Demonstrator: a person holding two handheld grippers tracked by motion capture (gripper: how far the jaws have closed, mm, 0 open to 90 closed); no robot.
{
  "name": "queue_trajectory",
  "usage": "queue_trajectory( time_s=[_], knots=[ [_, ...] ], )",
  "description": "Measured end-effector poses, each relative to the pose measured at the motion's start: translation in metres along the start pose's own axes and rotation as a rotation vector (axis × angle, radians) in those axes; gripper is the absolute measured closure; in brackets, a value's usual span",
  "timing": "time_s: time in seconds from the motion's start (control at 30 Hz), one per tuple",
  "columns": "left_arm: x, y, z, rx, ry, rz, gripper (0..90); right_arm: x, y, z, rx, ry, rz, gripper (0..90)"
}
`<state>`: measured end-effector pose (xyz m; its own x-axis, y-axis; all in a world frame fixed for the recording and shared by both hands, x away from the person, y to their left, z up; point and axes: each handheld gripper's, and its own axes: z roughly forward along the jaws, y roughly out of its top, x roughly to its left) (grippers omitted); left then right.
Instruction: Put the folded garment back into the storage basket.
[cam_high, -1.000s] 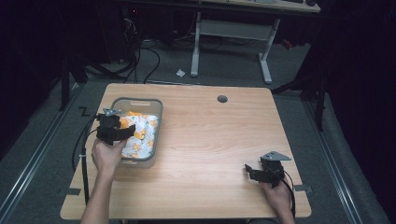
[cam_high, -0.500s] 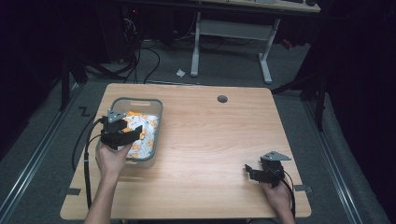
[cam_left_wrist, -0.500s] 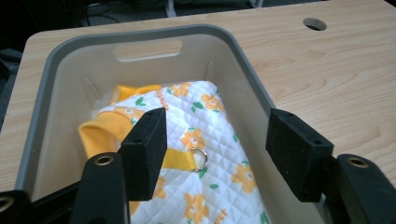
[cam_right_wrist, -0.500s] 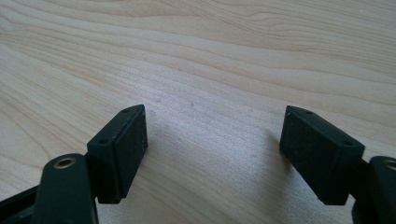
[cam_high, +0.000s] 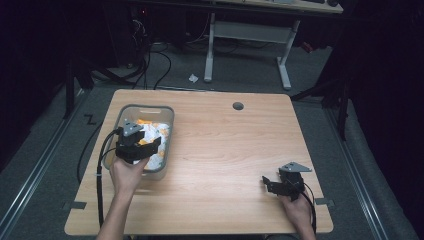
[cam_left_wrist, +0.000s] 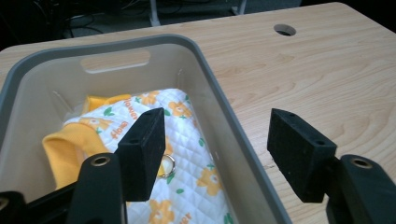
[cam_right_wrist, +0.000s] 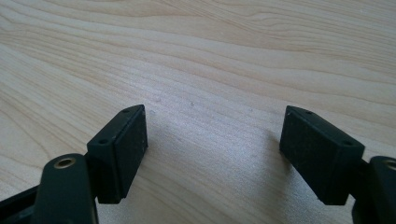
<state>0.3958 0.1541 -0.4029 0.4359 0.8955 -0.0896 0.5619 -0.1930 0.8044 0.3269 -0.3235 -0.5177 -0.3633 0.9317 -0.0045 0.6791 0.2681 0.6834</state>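
Reaching: the left hand-held gripper (cam_left_wrist: 215, 154) hangs over the grey plastic bin's (cam_left_wrist: 224, 100) right wall, jaws apart and just opened wider, gripping nothing.
Cloth: the white quilted cloth with orange flowers and yellow trim (cam_left_wrist: 187, 182) lies inside the bin.
Other gripper: the right hand-held gripper (cam_right_wrist: 212, 154) rests on the light wooden table (cam_high: 225, 150) well right of the bin, jaws apart, empty.
Next: probably dipping into the bin to pinch a fold.

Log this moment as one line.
left gripper: open, over bin | cloth: in bin | right gripper: open, on table
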Motion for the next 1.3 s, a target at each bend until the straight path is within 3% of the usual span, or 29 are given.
queue_trajectory(
  time_s=[0.47,0.7,1.3],
  knots=[
    [-0.032,0.000,0.003,-0.018,-0.062,0.054,37.0,0.000,0.000,0.000,0.000,0.000,0.000,23.7],
    [-0.044,-0.001,0.005,-0.021,-0.125,0.044,37.0,0.000,0.000,0.000,0.000,0.000,0.000,23.7],
    [-0.081,0.000,0.017,-0.022,-0.216,0.085,36.9,0.000,0.000,0.000,0.000,0.000,0.000,23.7]
  ],
)
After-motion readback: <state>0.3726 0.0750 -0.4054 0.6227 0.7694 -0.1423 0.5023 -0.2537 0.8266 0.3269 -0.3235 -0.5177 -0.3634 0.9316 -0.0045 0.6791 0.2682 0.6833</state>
